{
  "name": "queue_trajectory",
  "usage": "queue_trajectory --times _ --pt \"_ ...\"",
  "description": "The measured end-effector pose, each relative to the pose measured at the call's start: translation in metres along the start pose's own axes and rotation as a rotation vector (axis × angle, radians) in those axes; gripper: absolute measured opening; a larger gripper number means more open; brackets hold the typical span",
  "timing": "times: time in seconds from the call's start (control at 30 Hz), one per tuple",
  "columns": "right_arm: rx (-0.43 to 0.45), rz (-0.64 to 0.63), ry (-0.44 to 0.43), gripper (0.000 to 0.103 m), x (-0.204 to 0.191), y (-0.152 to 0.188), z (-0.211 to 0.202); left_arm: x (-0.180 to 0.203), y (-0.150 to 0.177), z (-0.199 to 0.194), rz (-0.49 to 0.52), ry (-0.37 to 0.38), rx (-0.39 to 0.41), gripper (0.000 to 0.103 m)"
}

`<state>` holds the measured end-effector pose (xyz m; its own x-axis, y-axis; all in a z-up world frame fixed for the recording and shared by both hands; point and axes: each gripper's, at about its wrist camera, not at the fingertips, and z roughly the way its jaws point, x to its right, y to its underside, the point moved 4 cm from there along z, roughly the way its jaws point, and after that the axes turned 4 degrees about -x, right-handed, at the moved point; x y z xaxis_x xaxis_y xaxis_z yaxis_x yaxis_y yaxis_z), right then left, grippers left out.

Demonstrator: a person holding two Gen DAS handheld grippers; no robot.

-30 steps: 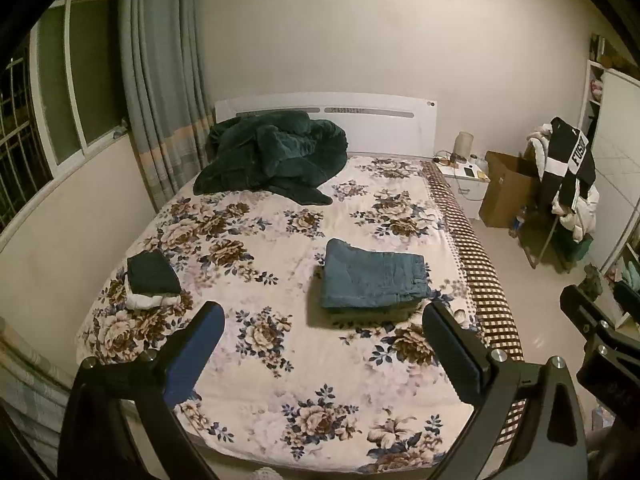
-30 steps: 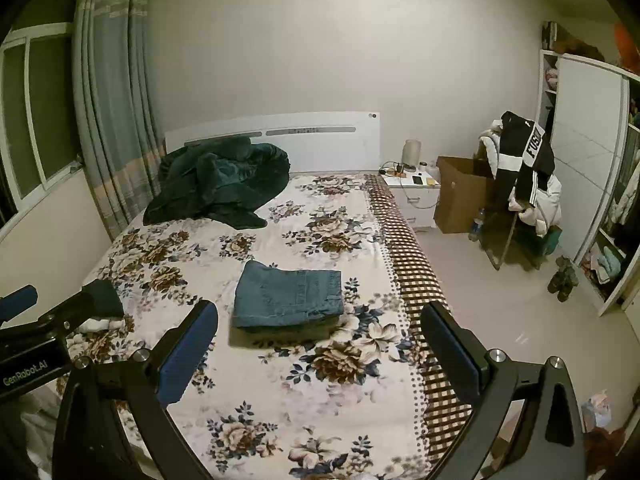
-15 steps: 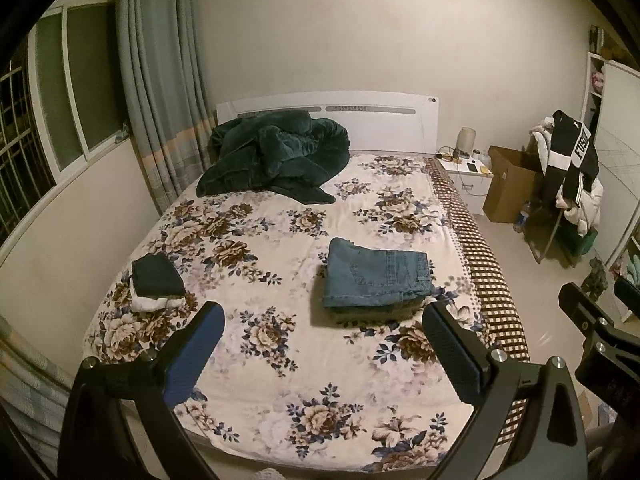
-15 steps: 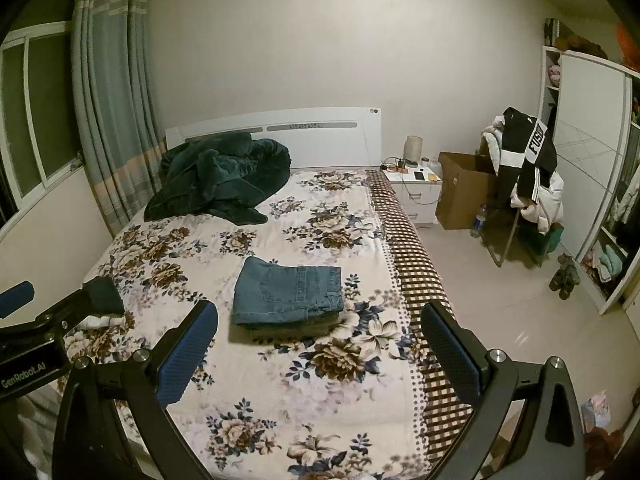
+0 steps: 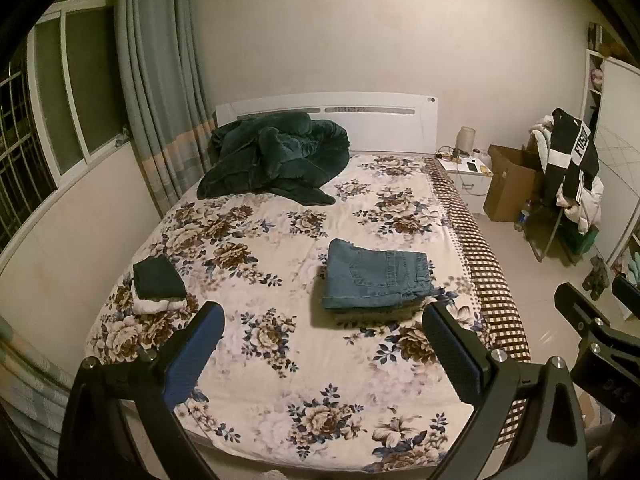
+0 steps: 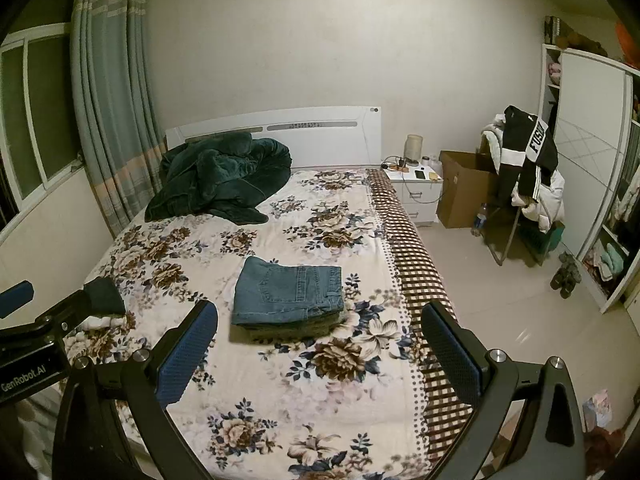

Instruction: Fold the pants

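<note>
Blue denim pants (image 5: 376, 276), folded into a flat rectangular stack, lying on floral bedspread (image 5: 280, 360) right of bed centre, waistband and back pocket on top. Same stack in right wrist view (image 6: 288, 296), nearer the checked border strip (image 6: 416, 264) along bed's right edge.

Left gripper (image 5: 322, 350) above the foot of the bed, jaws spread wide, nothing between the blue pads (image 5: 192, 354). Well apart from the pants. Right gripper (image 6: 320, 348) likewise wide apart and empty, clear of the bedding.

Small stack of folded clothes (image 5: 158, 284) near bed's left edge: dark piece over white ones; exact count of white layers hard to tell at this size. Partly hidden behind left gripper's body in right wrist view.

Rumpled dark green blanket (image 5: 276, 156) heaped against white headboard (image 5: 392, 120) at far left of bed. Striped curtain (image 5: 160, 92) beside window (image 5: 48, 92). White nightstand (image 6: 416, 188) right of headboard, small lamp (image 6: 415, 148) on it. Cardboard box (image 6: 464, 188) next to it on pale floor. Black-and-white jacket (image 6: 528, 152) draped over a rack by the wardrobe (image 6: 592, 152).
</note>
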<state>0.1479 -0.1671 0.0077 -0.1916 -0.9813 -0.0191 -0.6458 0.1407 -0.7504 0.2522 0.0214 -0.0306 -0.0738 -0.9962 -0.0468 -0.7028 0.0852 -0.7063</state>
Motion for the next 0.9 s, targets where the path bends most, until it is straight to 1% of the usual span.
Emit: queue_trajectory --times 0.23,0.9 --pt "-0.009 -0.004 -0.010 0.103 0.0052 0.0038 0.0083 0.0004 -0.0007 0.0002 0.005 0.000 -0.003 0.101" --pt "-0.013 -0.001 -0.013 0.103 0.0078 0.0042 0.0090 0.0011 -0.0021 0.0002 0.007 0.004 -0.003 0.101"
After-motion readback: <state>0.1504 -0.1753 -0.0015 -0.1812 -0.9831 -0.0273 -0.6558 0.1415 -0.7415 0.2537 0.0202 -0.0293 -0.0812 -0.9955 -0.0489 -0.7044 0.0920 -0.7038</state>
